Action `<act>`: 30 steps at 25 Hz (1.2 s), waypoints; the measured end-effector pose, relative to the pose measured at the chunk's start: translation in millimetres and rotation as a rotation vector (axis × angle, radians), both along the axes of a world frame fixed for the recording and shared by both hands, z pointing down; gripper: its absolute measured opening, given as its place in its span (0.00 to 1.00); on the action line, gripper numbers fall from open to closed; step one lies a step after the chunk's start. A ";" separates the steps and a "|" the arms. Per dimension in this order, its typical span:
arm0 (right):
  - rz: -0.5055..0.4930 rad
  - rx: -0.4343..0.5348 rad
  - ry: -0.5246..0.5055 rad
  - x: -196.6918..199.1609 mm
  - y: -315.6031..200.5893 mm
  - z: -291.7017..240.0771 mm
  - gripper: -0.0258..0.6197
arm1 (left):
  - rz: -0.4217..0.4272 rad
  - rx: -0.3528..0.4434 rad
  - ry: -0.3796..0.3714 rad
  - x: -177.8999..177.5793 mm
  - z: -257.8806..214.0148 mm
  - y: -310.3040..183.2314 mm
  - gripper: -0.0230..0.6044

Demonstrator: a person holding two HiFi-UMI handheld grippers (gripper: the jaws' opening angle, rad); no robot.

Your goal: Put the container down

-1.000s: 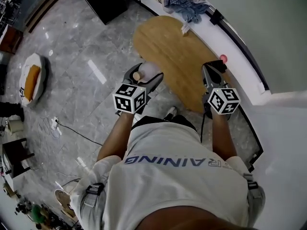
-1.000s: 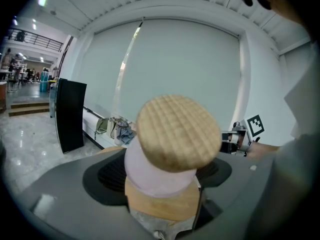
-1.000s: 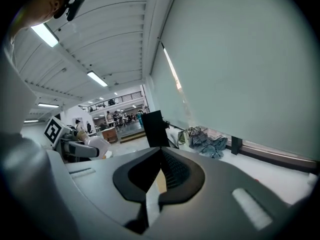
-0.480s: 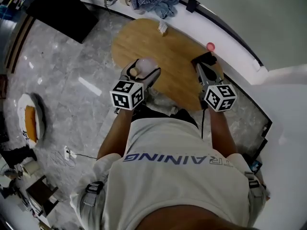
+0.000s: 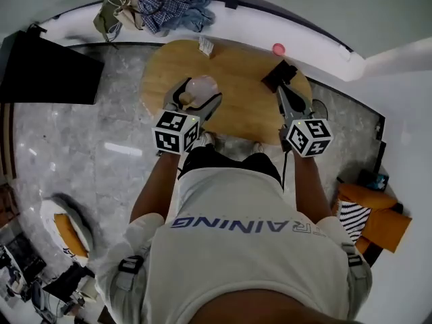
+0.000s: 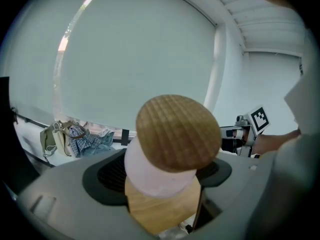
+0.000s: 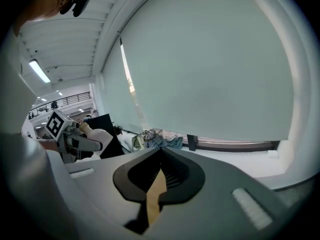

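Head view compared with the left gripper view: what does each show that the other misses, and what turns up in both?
Only the head view shows the person's white shirt, the grey floor and a small pink thing on the ledge. Only the left gripper view shows the ceiling and the ridged face of the cork lid. Both show the container held in the fingers of the left gripper, the wooden table, the heap of clothes and the right gripper.
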State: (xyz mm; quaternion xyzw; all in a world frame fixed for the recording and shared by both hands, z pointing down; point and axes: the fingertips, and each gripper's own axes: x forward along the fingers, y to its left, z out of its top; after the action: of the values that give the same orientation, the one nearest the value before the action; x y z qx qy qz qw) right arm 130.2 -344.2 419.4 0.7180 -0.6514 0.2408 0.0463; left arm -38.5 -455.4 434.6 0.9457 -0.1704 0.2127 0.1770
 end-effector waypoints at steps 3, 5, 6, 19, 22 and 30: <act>0.058 -0.031 -0.016 5.4 0.1 19.6 0.06 | 0.024 -0.039 -0.043 -3.7 28.2 -8.6 0.67; 0.083 -0.056 -0.032 6.7 3.2 36.4 0.06 | 0.036 -0.076 -0.083 -6.5 52.9 -7.3 0.67; 0.094 -0.068 -0.042 7.1 5.2 45.8 0.06 | 0.046 -0.091 -0.105 -7.5 66.3 -5.0 0.67; 0.170 -0.239 -0.236 17.3 38.1 223.1 0.06 | 0.188 -0.106 -0.272 73.8 259.3 5.1 0.67; 0.191 -0.275 -0.267 24.0 54.5 256.6 0.06 | 0.219 -0.101 -0.312 96.9 309.0 7.9 0.67; 0.245 -0.342 -0.328 28.8 85.8 322.2 0.06 | 0.257 -0.097 -0.405 155.1 417.2 20.1 0.67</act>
State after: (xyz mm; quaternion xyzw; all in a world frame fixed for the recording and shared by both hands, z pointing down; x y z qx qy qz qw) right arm 159.0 -258.4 741.6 0.7246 -0.5082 0.4645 0.0313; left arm 116.7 -435.3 851.8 0.8882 -0.0702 0.4265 0.1559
